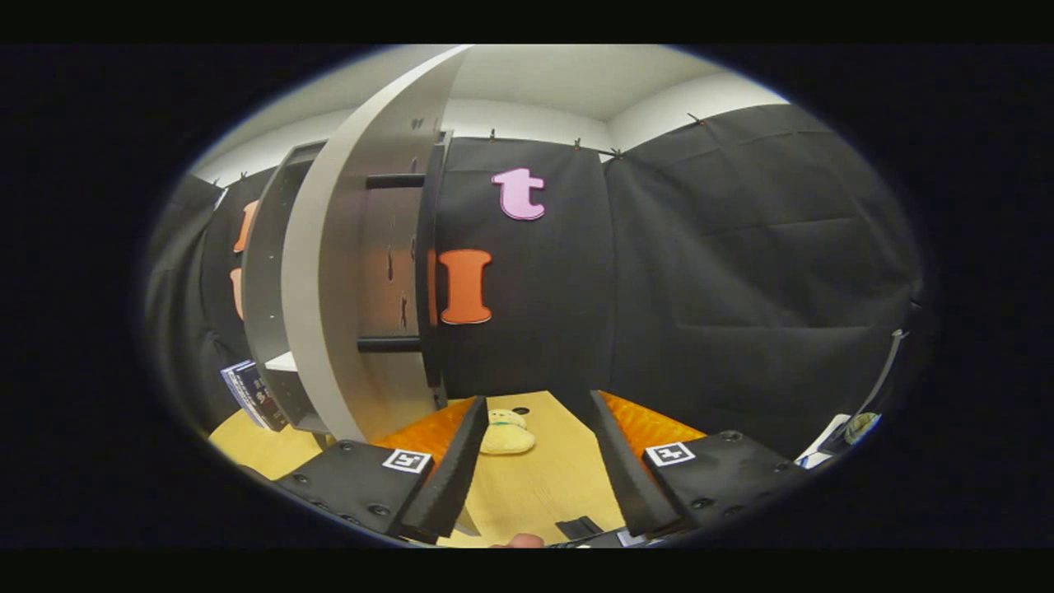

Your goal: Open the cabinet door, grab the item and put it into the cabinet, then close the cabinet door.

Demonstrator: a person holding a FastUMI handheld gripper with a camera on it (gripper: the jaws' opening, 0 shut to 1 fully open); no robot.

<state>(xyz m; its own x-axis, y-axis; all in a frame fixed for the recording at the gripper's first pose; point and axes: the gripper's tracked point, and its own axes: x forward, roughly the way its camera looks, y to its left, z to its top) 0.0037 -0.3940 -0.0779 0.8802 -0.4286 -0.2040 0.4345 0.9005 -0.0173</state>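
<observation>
Cabinet door (pixel 329 272): swung open, left of centre, black handle (pixel 428 263) on its edge.
Worktop (pixel 543 486): pale wood, lower centre.
Gripper (pixel 535 461): spread wide, holding nothing.
Books (pixel 251 395): lower left, beside the cabinet.
Plush toy (pixel 505 432): on the worktop, just beyond the fingers, near the left one.

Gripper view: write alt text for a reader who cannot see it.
The open claw points at a small plush toy lying on the wooden table just ahead, fingers apart. Beside it stands a cabinet with its door swung open.
</observation>
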